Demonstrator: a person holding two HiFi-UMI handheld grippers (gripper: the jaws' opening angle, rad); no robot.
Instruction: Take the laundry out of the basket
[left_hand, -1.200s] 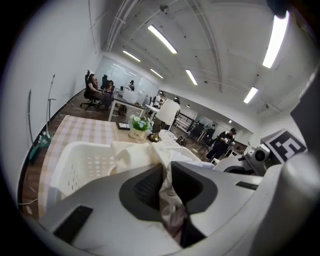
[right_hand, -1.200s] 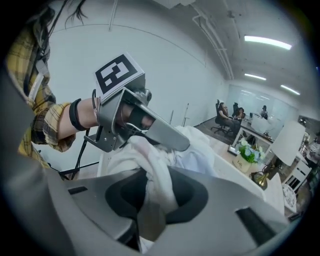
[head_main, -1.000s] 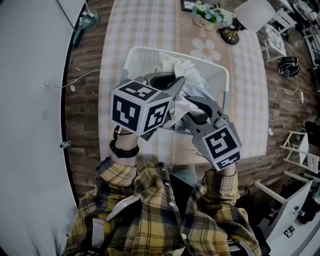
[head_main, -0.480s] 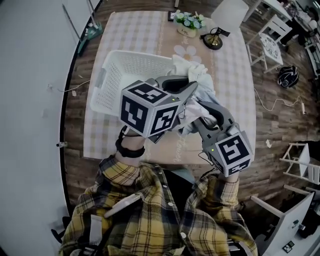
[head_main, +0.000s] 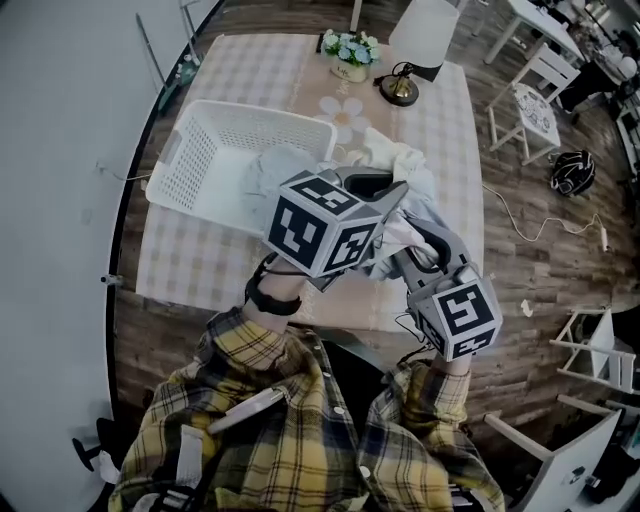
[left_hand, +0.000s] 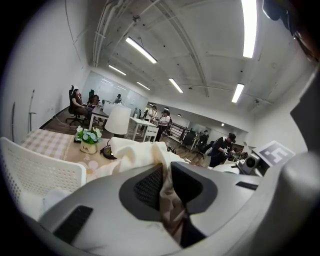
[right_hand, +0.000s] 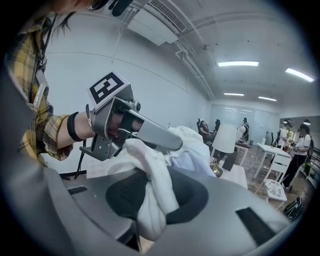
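The white basket (head_main: 200, 150) stands on the surface (head_main: 250, 70), left of both tools. Just right of it, the left hand-held gripper (left_hand: 165, 185) pinches the white laundry (head_main: 398, 160), held above the surface. Beside it, the right hand-held gripper (right_hand: 150, 195) is clamped on the same bundle.

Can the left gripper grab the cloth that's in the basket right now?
Probably not yet. The left gripper is shut on the white laundry, so it's full. The cloth lies uncovered in the open basket, so after letting go the way looks free.
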